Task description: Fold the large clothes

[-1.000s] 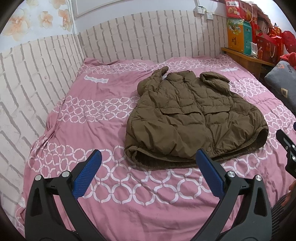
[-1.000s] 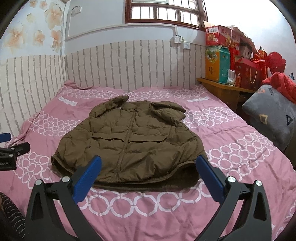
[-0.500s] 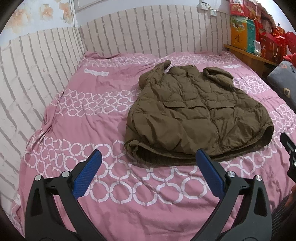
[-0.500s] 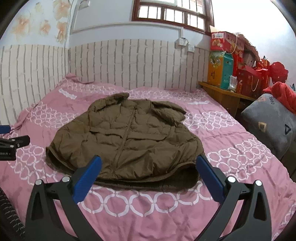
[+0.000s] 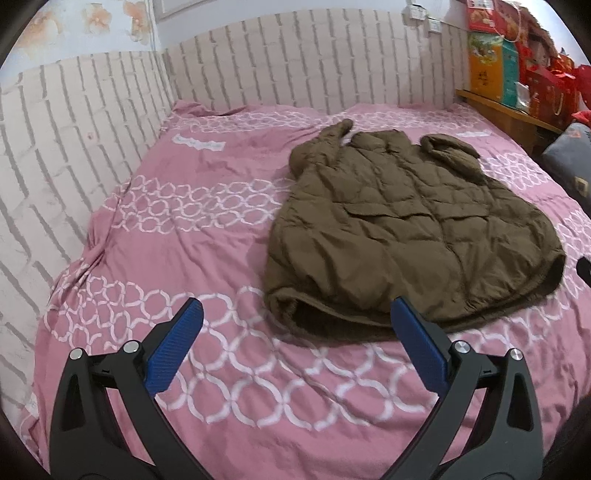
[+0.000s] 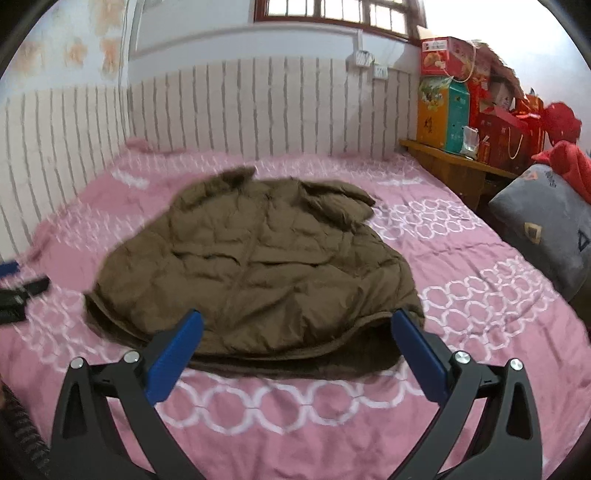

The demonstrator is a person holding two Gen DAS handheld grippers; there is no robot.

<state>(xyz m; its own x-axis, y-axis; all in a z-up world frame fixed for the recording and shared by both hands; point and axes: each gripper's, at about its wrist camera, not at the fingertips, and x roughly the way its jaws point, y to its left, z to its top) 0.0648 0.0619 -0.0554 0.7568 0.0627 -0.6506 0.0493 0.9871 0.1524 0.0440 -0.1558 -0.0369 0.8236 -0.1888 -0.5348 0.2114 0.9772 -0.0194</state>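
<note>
Both grippers have come closer to the bed than half a second ago, so the brown padded jacket [image 5: 402, 236] fills more of each view and its hem now lies just past the fingertips. It lies flat, front up, on the pink bedspread [image 5: 184, 229], collar away from the fingers and sleeves folded in near the shoulders.

Only the right wrist view shows the window [image 6: 332, 14], the whole grey cushion [image 6: 550, 225] off to the right of the fingers, and part of the left gripper at its left edge. The left wrist view alone shows the brick-patterned wall [image 5: 55, 155] running along the bed's left side.

The left gripper [image 5: 295, 314] hovers over bare bedspread with its right finger in front of the hem's left part. The right gripper [image 6: 295, 317] hangs before the hem's right part. Both sets of blue-padded fingers are spread wide, holding nothing.
</note>
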